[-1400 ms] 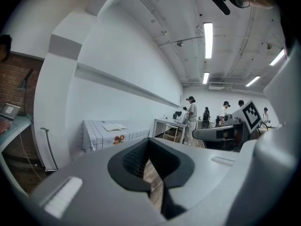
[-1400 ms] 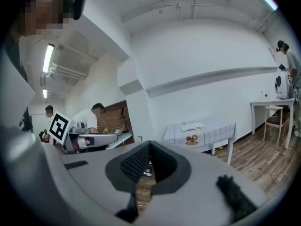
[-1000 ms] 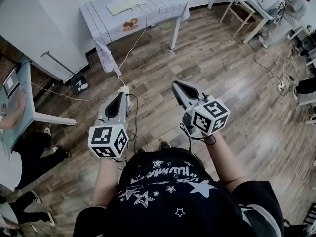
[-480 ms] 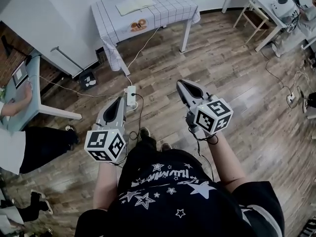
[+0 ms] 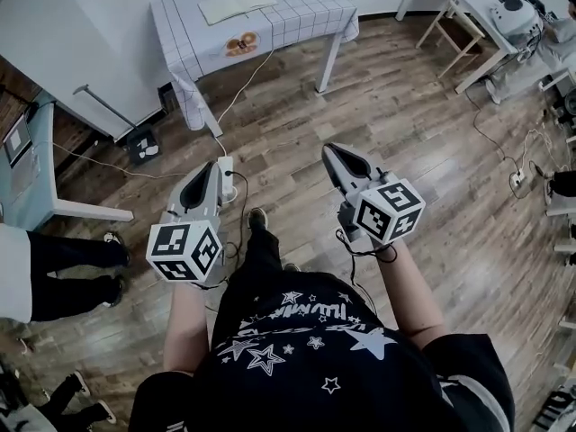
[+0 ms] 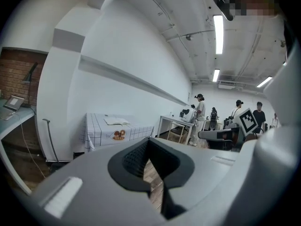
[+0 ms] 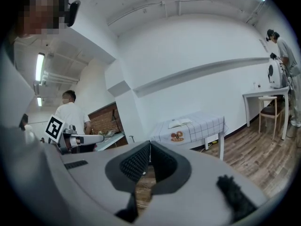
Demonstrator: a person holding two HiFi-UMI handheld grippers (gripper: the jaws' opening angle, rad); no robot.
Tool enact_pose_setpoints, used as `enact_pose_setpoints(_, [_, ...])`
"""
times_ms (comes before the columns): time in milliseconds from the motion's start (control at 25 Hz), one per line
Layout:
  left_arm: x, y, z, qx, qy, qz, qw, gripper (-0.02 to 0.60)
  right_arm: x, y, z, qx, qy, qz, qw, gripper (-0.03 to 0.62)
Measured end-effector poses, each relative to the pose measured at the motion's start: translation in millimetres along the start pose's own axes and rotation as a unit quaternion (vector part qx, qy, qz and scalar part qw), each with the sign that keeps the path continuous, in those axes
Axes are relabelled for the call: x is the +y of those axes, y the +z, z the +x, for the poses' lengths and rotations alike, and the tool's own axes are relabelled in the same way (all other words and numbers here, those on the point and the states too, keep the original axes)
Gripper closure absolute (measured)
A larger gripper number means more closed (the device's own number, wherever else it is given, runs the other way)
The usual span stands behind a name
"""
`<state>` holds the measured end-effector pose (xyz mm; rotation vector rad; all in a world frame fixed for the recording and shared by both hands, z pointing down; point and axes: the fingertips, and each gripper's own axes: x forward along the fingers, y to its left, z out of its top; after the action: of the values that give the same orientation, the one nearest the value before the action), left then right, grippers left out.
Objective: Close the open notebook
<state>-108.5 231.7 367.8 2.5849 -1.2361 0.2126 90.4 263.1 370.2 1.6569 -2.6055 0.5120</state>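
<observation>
The open notebook lies flat on a table with a white checked cloth at the far end of the room, well beyond both grippers. It also shows small in the left gripper view as the notebook and in the right gripper view as the notebook. My left gripper and right gripper are held side by side over the wooden floor and point toward that table. Both are shut with nothing between the jaws. Their tips meet in the left gripper and right gripper views.
A power strip with cables lies on the floor between me and the table. A teal desk and a person's legs are at the left. A white table and a chair stand at the right. Several people stand farther off.
Both grippers have been carried forward across the floor toward the checked table. The left gripper has shifted left in the view, and a foot has stepped forward beneath them.
</observation>
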Motion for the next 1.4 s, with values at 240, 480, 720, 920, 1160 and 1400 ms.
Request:
enact_pose_setpoints(240, [39, 18, 50, -0.004, -0.011, -0.007, 0.9999, 0.572, -35, 19, 45, -0.002, -0.029, 0.000, 1.000, 0.579])
enact_pose_setpoints(480, [87, 43, 94, -0.008, -0.014, -0.014, 0.9998, 0.574, -47, 44, 105, 0.003, -0.032, -0.011, 0.999, 0.579])
enact_pose_setpoints(720, [144, 64, 130, -0.010, -0.012, -0.011, 0.9998, 0.572, -57, 73, 169, -0.005, -0.052, -0.024, 0.998, 0.579])
enact_pose_setpoints(920, [192, 70, 158, -0.006, -0.010, -0.027, 0.9996, 0.574, -63, 84, 211, -0.004, -0.067, -0.030, 0.997, 0.579])
enact_pose_setpoints(1160, [216, 69, 184, 0.000, -0.019, -0.040, 0.9990, 0.574, -70, 73, 233, 0.026, -0.077, -0.037, 0.996, 0.579])
enact_pose_setpoints(1400, [217, 73, 205, 0.004, -0.019, -0.033, 0.9993, 0.572, -96, 76, 247, 0.022, -0.076, -0.024, 0.997, 0.579])
